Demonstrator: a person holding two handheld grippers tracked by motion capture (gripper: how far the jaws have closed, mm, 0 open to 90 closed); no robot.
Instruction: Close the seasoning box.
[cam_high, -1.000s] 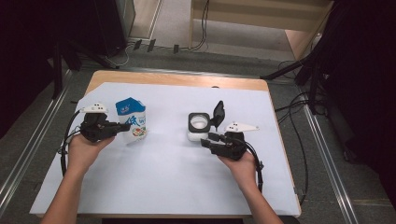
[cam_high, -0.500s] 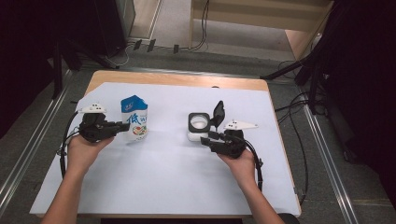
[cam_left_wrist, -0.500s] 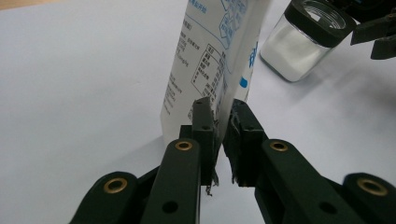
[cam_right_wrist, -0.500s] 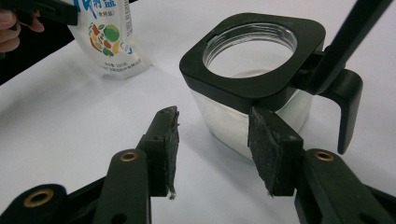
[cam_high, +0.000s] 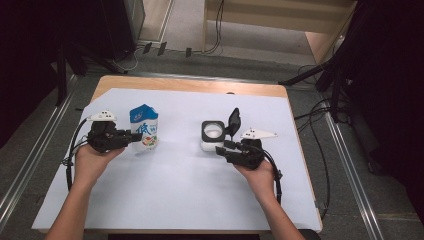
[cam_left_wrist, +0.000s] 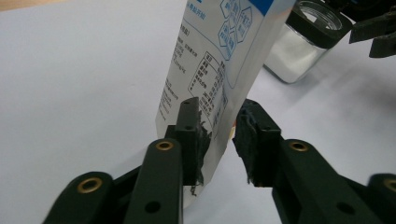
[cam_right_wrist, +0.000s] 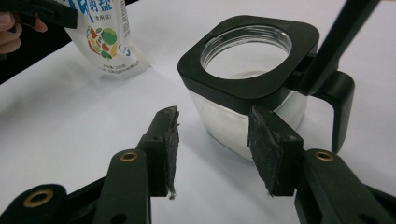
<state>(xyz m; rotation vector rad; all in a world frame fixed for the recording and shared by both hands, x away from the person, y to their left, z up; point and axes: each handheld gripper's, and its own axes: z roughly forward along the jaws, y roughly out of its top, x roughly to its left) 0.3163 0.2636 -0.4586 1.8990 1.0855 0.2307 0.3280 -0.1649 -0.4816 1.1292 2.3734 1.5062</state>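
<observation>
left tongs (cam_high: 131, 136): just opening, parted | right tongs (cam_high: 223, 148): parted, level

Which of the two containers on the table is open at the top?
The glass jar by the right gripper: its black lid is flipped up, showing white powder inside. The blue and white carton by the left gripper has its top folded shut.

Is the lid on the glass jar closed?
No, the jar has its black lid flipped up, so you can look straight down through its round open mouth.
</observation>
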